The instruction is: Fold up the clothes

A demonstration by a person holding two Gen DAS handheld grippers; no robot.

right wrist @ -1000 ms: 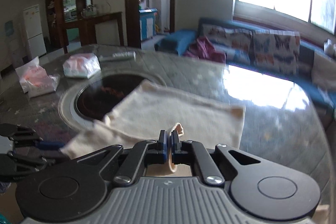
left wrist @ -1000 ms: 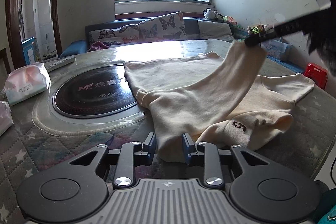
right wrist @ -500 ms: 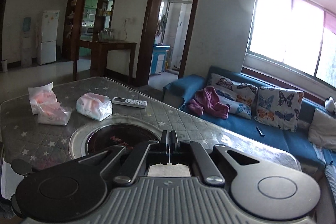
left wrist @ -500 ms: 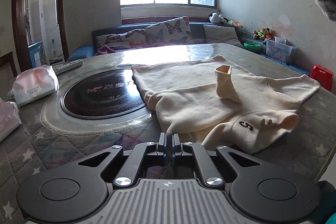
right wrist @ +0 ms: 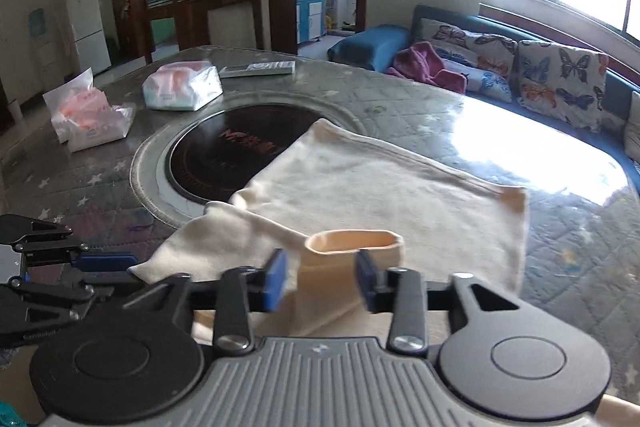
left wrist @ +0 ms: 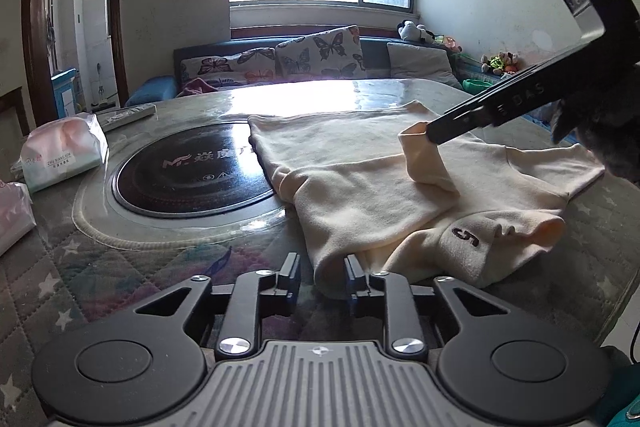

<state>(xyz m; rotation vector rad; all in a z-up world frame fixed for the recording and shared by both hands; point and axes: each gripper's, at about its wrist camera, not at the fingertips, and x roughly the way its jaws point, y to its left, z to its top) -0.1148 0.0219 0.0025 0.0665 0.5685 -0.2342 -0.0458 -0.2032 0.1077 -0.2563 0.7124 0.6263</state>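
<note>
Cream long-sleeved cotton top (left wrist: 360, 163) lies on the quilted counter (left wrist: 120, 267), both claws spread wide: left claw (left wrist: 319, 275) at its near edge, right claw (right wrist: 322, 277) around the upright cuff (right wrist: 354, 247).

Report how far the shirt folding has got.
Done: one sleeve of the cream shirt lies folded across its body. In hand: the right gripper stands open around that sleeve's upright cuff; the left gripper is open at the near fold. Left: the sleeve marked 5 remains bunched, and the body isn't folded up.
</note>
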